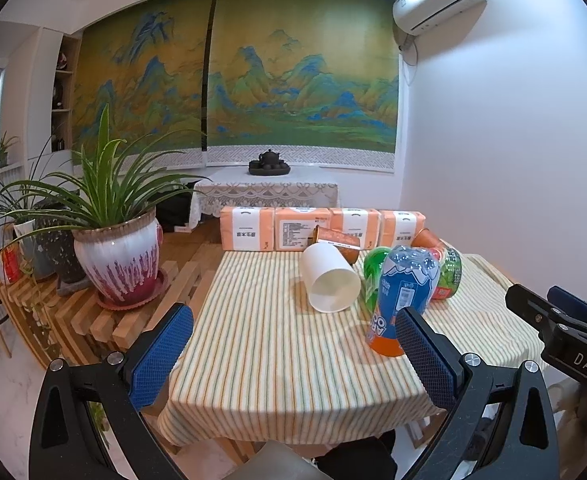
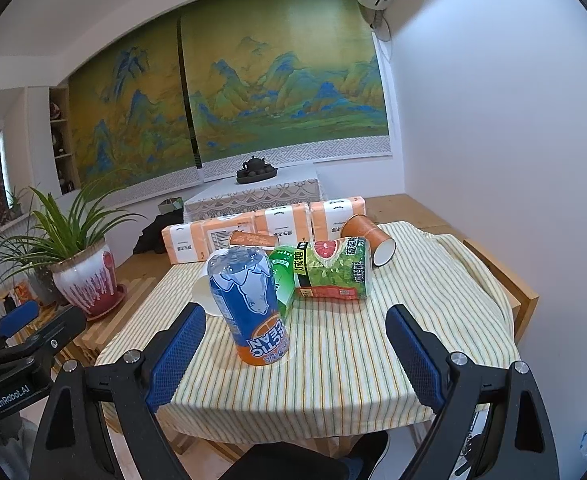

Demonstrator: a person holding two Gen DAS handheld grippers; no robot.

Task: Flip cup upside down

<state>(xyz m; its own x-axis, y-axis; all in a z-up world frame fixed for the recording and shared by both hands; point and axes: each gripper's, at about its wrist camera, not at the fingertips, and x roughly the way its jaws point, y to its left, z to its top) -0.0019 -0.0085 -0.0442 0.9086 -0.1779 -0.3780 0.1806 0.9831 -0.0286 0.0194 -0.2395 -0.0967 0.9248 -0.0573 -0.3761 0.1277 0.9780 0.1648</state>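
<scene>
A white paper cup (image 1: 330, 279) lies on its side on the striped tablecloth (image 1: 269, 344), its mouth turned toward me; in the right wrist view only a sliver of the white cup (image 2: 205, 292) shows behind the blue bottle. Two orange paper cups (image 1: 335, 242) (image 2: 367, 238) also lie on their sides near the back. My left gripper (image 1: 293, 354) is open, short of the table's front edge, with nothing between its fingers. My right gripper (image 2: 295, 354) is open too, hovering in front of the upside-down blue and orange bottle (image 2: 247, 306).
A green bottle (image 2: 331, 270) lies on its side behind the blue one (image 1: 403, 300). Orange tissue packs (image 1: 301, 228) line the table's back edge. A potted plant (image 1: 115, 256) stands on a slatted wooden bench to the left. A white wall is at the right.
</scene>
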